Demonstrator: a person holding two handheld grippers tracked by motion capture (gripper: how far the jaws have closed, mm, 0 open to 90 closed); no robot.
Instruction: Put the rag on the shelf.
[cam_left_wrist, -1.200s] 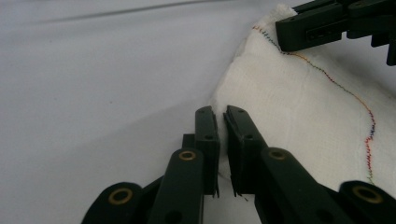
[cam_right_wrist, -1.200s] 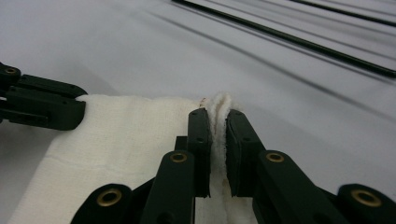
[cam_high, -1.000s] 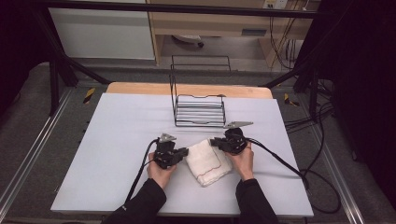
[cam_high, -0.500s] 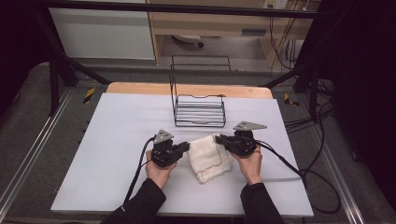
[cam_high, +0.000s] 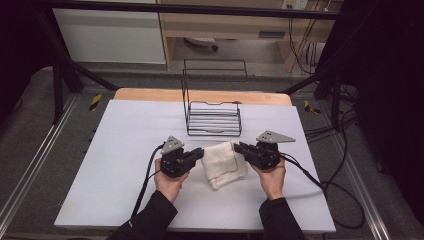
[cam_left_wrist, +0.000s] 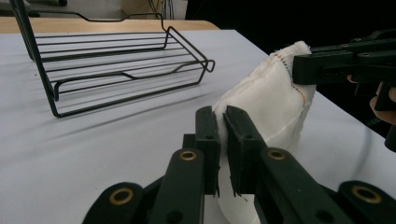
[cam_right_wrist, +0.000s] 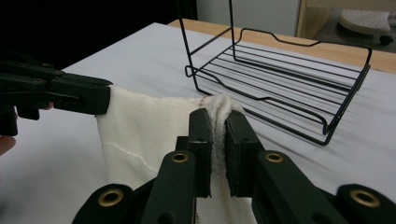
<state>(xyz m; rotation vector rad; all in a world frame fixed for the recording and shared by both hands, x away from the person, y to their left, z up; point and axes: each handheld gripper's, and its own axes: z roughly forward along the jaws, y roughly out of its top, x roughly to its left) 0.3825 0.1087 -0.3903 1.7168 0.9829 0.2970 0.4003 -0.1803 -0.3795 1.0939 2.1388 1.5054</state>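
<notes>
Both claws, left and right, pinch the cloth (hands level, facing inward).

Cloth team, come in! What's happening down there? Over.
Left gripper and right gripper both shut on white cloth. Cloth lifted between them. Wire rack beyond, apart.

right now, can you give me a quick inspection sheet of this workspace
surface: white table, flat, with a wooden strip along its far edge.
job's things: white cloth, folded, pinched at two corners and partly lifted.
clutter: black wire rack past the cloth, apart from it; nothing else seen.
grippers: left gripper shut on one cloth edge; right gripper shut on the opposite edge.
cables: left cable runs back along the forearm; right cable loops off the table's right side.
surroundings: dark frame bars, grey floor, wooden furniture beyond.
</notes>
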